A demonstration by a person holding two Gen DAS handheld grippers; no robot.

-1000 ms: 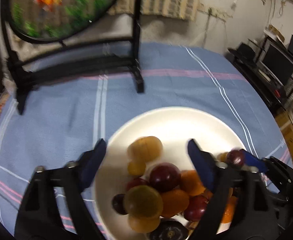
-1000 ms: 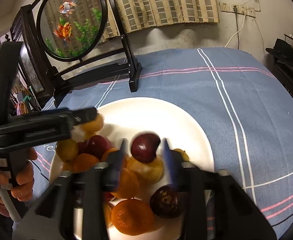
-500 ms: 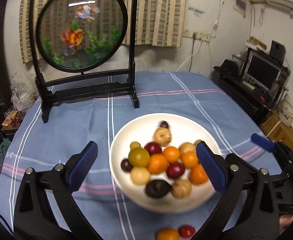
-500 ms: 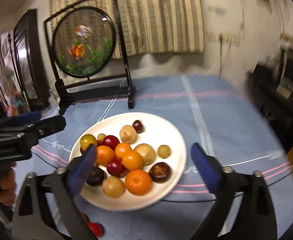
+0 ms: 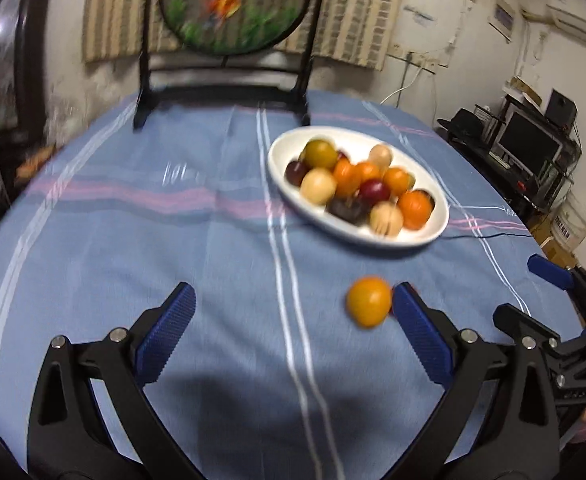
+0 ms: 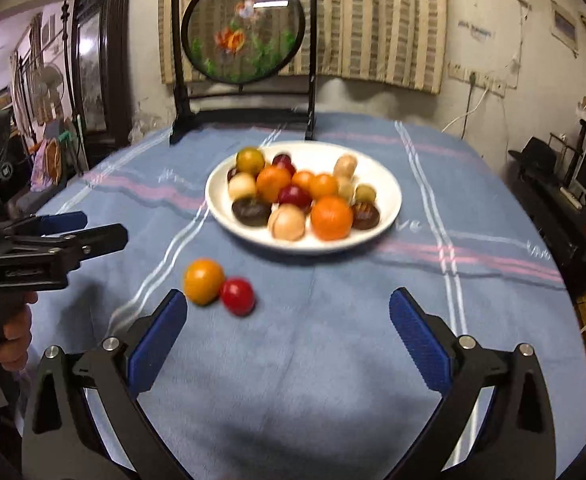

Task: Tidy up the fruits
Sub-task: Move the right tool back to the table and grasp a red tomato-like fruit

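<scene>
Our left hand-held gripper (image 5: 293,316) has its jaws spread wide with nothing between the pads, though a loose orange fruit (image 5: 369,301) lies just beside its right-side pad. Our right hand-held gripper (image 6: 287,320) is just finishing its opening, its jaws wide and bare over the cloth. In its view the orange fruit touches a small red fruit (image 6: 237,295), both on the blue striped surface (image 6: 333,320) just ahead of its left-side pad. Farther out stands the white plate (image 6: 389,208), heaped with orange, dark red, pale and near-black fruits. Behind it rises a round goldfish screen (image 6: 245,38) on a black stand.

We judge the two loose fruits to be the remaining work. They are round and touching, so closing on one may nudge the other into rolling towards the surface's edge. The plate is crowded; dropping another on the heap could dislodge fruit already there. Both views are blurred, so fine alignment is uncertain.
</scene>
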